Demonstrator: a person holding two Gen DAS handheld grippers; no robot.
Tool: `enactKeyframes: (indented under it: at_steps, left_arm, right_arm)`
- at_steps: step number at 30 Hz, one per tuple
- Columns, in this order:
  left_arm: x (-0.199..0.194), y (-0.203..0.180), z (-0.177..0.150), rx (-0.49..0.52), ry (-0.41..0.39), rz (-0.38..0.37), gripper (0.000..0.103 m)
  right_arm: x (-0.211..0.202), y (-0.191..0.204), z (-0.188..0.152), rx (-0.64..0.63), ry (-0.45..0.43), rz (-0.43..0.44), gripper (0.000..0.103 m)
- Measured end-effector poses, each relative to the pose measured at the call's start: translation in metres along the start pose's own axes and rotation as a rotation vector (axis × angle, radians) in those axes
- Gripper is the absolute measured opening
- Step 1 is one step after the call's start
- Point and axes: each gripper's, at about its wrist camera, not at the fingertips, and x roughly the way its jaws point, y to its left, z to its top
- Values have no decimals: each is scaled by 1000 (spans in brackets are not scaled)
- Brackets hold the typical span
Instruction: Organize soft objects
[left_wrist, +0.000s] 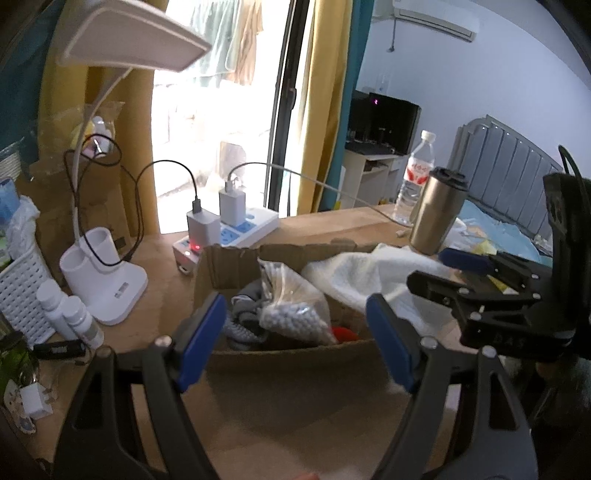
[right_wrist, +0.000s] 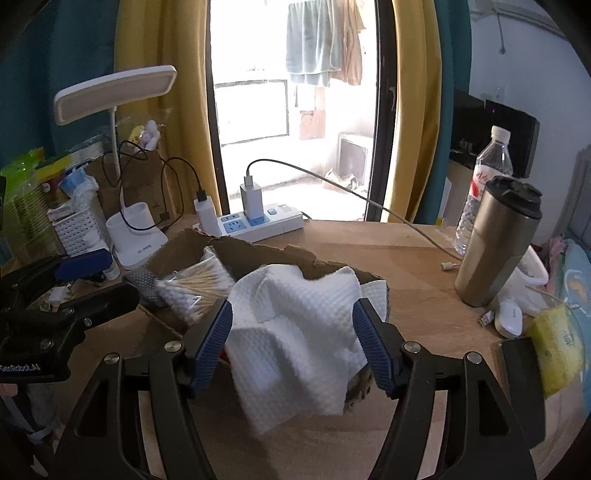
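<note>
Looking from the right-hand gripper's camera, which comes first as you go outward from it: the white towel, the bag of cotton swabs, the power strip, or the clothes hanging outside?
1. White towel: right between the right gripper fingers, draped over the cardboard box edge.
2. Bag of cotton swabs: left, inside the box.
3. Power strip: behind the box, on the table's far edge.
4. Hanging clothes: outside, beyond the glass door.

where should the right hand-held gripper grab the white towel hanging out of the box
Grip the raised fold of the white towel, coming from the near side of the cardboard box. It bunches up between the open right hand-held gripper fingers, while the hanging corner lies flat.
</note>
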Motion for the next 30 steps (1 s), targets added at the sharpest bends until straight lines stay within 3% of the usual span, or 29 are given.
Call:
enactKeyframes:
  at_steps: [18,20,22,30]
  left_arm:
    - [-71,-19,-18,14,-99,-18,80]
    - [-77,-22,-21,17,-105,-18,81]
    - [-83,-24,-24,16,-113,-16,89]
    - [-113,-31,-34,10,-158,-14,89]
  right_arm:
    - [-69,12,-27,0,-74,-73,71]
    - [-76,13,-30,1,-81,-84,71]
    - [-85,15,-35,2,-90,-94,71]
    - [-115,17,-52,18,-122,-127,71]
